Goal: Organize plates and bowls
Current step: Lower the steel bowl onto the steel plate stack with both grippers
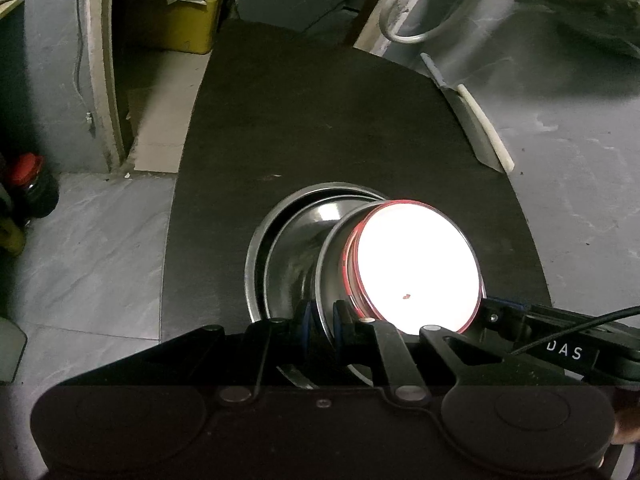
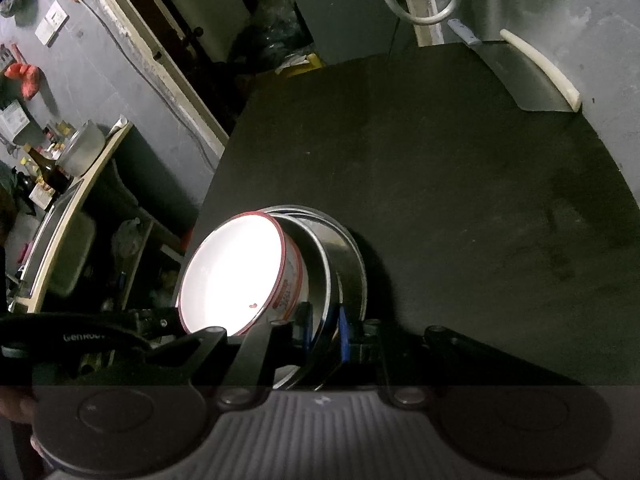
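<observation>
Bowls first: the whole nested stack sits right at the fingertips of both grippers, on a dark tabletop [image 1: 320,120], so neither hand is really "nearer", they're on opposite sides of the same pile. Going left to right in the left wrist view, the outermost steel bowl [image 1: 256,256] sticks out to the left of the fingers, a second steel bowl [image 1: 292,248] nests inside it, then comes the steel bowl rim [image 1: 324,264] that runs straight between the blue pads, and to the right of the fingers sits the white bowl with the red rim [image 1: 416,264], blown out by the light. The left gripper [image 1: 322,316] is nearly closed, with that thin steel rim pinched between its pads as far as I can tell. Its partner's arm pokes in from the far right edge. In the right wrist view it's mirrored: the white bowl [image 2: 232,276] lies left of the fingers, and the steel rims [image 2: 320,280] pass between them, with the steel wall [image 2: 354,272] bulging to the right. The right gripper [image 2: 322,330] is also squeezed down narrow on a steel rim. I can't tell whether the stack is resting on the table or lifted and tilted. My guess is the next move depends on both hands staying level, since the rims are thin and slippery-looking.
</observation>
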